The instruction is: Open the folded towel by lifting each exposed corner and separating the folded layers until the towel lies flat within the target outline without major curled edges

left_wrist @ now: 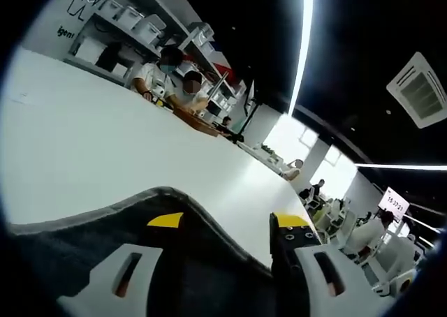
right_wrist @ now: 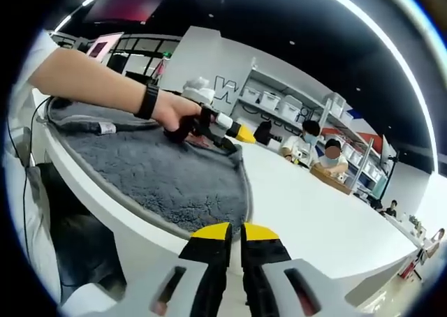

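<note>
At the bottom of the right gripper view, the right gripper point(right_wrist: 235, 234) shows its yellow-tipped jaws pressed together with nothing between them, just below the near edge of the dark grey fluffy towel point(right_wrist: 164, 170). The towel lies spread on the white table point(right_wrist: 328, 216), filling the left centre. In the upper left, a hand point(right_wrist: 174, 113) holds the left gripper point(right_wrist: 237, 132) at the towel's far edge. In the left gripper view, the left gripper point(left_wrist: 230, 223) stands wide apart, towel edge point(left_wrist: 160, 198) draped over one jaw.
</note>
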Motion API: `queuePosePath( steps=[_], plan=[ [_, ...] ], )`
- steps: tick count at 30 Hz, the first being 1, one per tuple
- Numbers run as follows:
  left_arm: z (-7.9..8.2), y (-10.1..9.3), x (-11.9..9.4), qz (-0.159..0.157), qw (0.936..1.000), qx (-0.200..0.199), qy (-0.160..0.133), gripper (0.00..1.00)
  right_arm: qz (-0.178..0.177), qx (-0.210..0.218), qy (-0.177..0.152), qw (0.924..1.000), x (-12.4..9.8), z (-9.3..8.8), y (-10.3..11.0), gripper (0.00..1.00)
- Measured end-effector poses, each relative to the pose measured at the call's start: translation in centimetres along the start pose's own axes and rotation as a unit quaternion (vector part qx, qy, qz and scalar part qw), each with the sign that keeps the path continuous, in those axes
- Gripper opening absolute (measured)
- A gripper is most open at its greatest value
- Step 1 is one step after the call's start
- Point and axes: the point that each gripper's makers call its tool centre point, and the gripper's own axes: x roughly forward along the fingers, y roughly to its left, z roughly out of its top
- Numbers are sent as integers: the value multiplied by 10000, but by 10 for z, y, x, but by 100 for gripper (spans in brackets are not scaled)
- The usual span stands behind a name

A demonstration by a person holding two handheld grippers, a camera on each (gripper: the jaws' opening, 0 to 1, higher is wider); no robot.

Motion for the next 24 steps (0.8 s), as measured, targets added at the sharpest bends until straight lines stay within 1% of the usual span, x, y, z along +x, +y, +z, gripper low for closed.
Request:
queuePosePath(
  steps=[2,3,4,5,7,12,15,17,18,21,23,24],
  plan=[
    [-4,0,2,6,10000,-9,84,47,18,-19,25,10000,1,-2,1,0],
    [-10,1,3,12,9997,-42,221,47,24,9,3,10000,2,-1,1,0],
    [-12,1,4,16,9998,-37,218,46,16,22,6,10000,2,-2,0,0],
    [-18,4,4,52,9994,-57,323,46,8,36,10,10000,2,-2,-1,0],
    [-17,4,3,46,9996,20,286,45,17,38,7,10000,1,-2,-1,0],
    [-16,2,0,47,9995,38,308,47,17,34,-18,10000,2,-2,-1,0],
    [-15,0,-4,9,9996,53,293,48,-9,37,-7,10000,1,-1,-2,2],
    [-16,0,-6,30,9993,86,352,47,7,90,-117,9999,0,4,-4,2],
    [-14,-2,-9,36,9994,154,296,47,40,86,-171,9998,-1,5,-3,3],
    [-13,-6,-14,-66,9996,104,243,47,190,322,-321,9988,-2,10,-3,4],
    [-14,-9,-16,-95,9996,113,257,47,243,333,-415,9983,-3,14,-3,5],
    [-15,-12,-18,-150,9992,191,313,47,252,346,-462,9980,-4,15,-4,6]
  ],
)
